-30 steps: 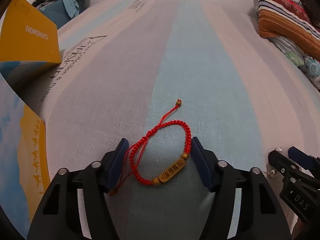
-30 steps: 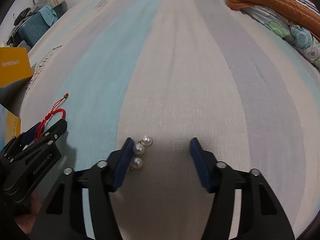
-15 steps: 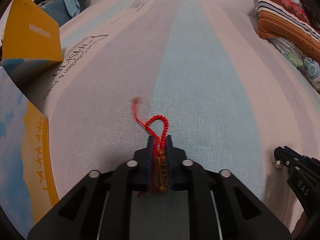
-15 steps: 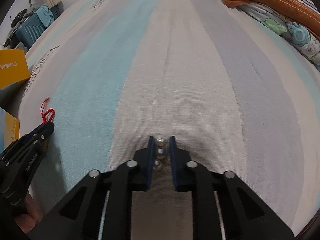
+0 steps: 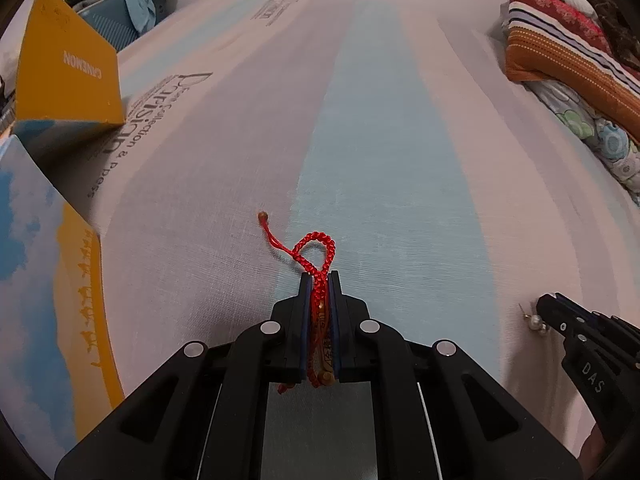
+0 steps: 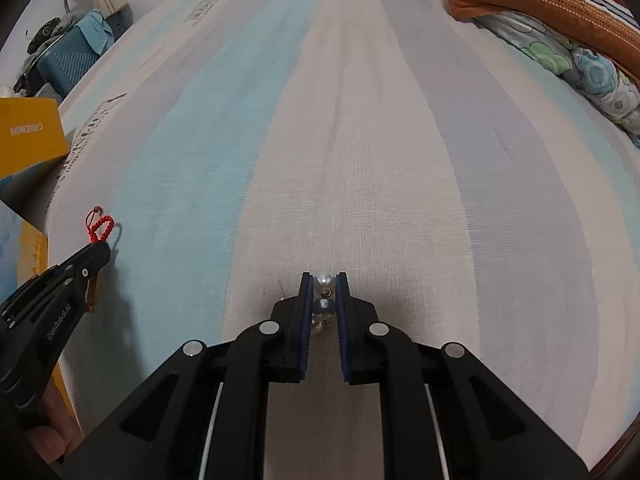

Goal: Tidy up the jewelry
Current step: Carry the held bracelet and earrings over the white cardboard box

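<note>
My left gripper (image 5: 319,280) is shut on a red braided bracelet (image 5: 316,248) with a wooden tag; its loop and a beaded cord end stick out ahead over the striped bedsheet (image 5: 400,140). My right gripper (image 6: 323,280) is shut on a pearl earring (image 6: 322,282) with three pearls in a row between the pads. The right wrist view shows the left gripper (image 6: 98,250) at the left with the bracelet loop (image 6: 102,226). The left wrist view shows the right gripper (image 5: 544,306) at the right with a pearl (image 5: 535,323).
A yellow and blue box (image 5: 66,72) stands open at the far left, with a blue and yellow flap (image 5: 48,300) near my left gripper. Striped and floral pillows (image 5: 568,64) lie at the right edge. A teal case (image 6: 68,60) sits beyond the bed.
Both grippers have closed: the left on the red bracelet, the right on the pearl earring. Both now hold them slightly raised, and the bracelet's loop has folded narrow.
</note>
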Tool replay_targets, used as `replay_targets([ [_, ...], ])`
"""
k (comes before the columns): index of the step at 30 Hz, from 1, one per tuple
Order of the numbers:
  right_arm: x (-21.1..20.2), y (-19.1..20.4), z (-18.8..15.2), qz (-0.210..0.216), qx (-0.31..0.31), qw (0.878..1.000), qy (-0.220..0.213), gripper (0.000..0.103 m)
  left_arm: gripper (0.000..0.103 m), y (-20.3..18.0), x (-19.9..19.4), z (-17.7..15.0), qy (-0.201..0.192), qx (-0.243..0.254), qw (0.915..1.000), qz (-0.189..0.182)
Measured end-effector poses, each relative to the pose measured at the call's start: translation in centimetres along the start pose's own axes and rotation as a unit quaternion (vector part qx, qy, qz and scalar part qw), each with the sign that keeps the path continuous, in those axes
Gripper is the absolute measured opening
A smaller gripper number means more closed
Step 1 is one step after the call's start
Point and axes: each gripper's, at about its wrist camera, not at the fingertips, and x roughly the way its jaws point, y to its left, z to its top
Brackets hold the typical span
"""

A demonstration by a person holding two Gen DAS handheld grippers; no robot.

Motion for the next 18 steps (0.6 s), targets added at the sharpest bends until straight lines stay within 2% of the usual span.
replay_targets([
  [5, -1.5, 0.0, -0.1, 0.001, 0.003, 1.0, -0.008, 0.011, 0.007, -0.3, -1.2, -0.1, 0.0, 0.0, 0.9999, -0.013],
  [18, -6.3, 0.1, -1.4, -0.002, -0.003, 0.999, -0.038, 0.011, 0.007, -0.4, -5.9, -1.6, -0.012, 0.014, 0.9996, -0.021],
])
